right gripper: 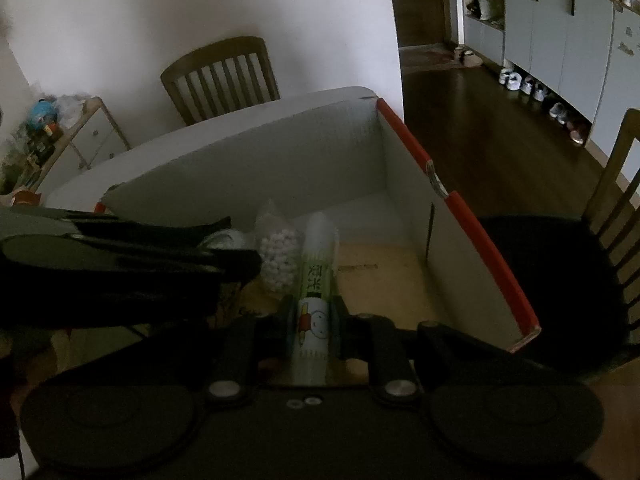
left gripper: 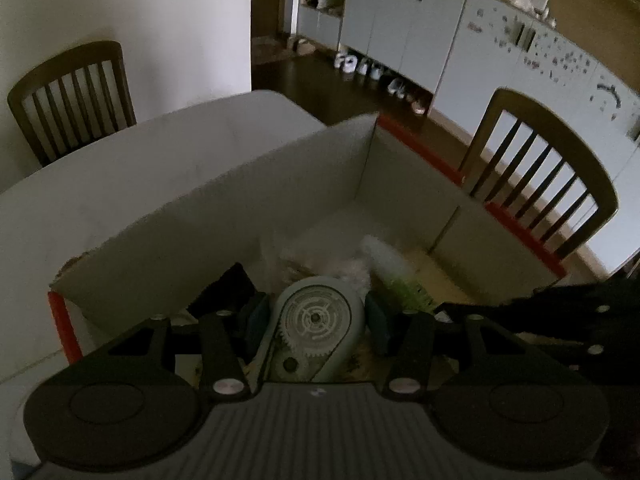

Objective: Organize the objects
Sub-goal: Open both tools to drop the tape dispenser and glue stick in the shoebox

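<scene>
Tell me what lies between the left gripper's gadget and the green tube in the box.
A clear bag of white beads sits between the round gadget and the green tube, inside the box. The right wrist view shows it best.

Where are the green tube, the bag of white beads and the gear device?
green tube (right gripper: 313, 322), right wrist view, printed label.
bag of white beads (right gripper: 279, 256), right wrist view, bead mass.
gear device (left gripper: 316, 320), left wrist view, round face.

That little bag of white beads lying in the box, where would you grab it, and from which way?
Grip the bag of white beads at its gathered clear top, which points toward the box's far wall. Come from above: the green-and-white tube lies along one side and the left gripper crowds the other.
</scene>
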Available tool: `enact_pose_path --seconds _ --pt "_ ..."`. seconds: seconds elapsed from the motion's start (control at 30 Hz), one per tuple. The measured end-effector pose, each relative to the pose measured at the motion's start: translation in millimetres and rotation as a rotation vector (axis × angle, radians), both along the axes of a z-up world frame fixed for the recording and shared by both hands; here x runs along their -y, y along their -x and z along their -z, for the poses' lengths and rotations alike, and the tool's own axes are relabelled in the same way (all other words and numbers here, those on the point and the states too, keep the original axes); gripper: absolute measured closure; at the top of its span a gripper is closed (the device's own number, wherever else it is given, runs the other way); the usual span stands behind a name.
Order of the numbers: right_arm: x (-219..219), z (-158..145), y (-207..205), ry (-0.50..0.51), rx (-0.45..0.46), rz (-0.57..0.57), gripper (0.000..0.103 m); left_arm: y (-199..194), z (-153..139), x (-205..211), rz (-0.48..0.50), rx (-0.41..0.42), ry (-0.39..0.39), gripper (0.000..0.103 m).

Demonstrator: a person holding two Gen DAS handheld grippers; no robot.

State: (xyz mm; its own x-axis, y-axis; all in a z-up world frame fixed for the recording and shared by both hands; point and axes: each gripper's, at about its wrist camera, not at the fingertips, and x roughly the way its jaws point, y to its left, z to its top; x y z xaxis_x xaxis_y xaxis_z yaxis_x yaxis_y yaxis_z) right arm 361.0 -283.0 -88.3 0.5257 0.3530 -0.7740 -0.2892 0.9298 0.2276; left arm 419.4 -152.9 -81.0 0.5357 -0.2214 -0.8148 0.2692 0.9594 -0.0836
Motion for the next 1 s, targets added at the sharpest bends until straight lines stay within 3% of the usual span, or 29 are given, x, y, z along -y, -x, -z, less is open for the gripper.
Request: enact_pose_path --seconds 0.47,0.57,0.7,1.0 --pt "5 -6 4 -0.011 0.005 -0.056 0.084 -6 19 -2 -0.019 -0.069 -0.009 0.051" --pt "8 -9 5 -0.018 0.005 -0.062 0.083 -3 18 -3 -0.017 -0.065 -0.01 0.051" --pt "11 -13 9 -0.026 0.008 -0.061 0.081 2 16 -8 -0.031 -0.054 0.02 0.041" --pt "17 -20 20 -0.045 0.01 -0.05 0.077 22 -2 -25 -0.064 0.01 0.076 0.039"
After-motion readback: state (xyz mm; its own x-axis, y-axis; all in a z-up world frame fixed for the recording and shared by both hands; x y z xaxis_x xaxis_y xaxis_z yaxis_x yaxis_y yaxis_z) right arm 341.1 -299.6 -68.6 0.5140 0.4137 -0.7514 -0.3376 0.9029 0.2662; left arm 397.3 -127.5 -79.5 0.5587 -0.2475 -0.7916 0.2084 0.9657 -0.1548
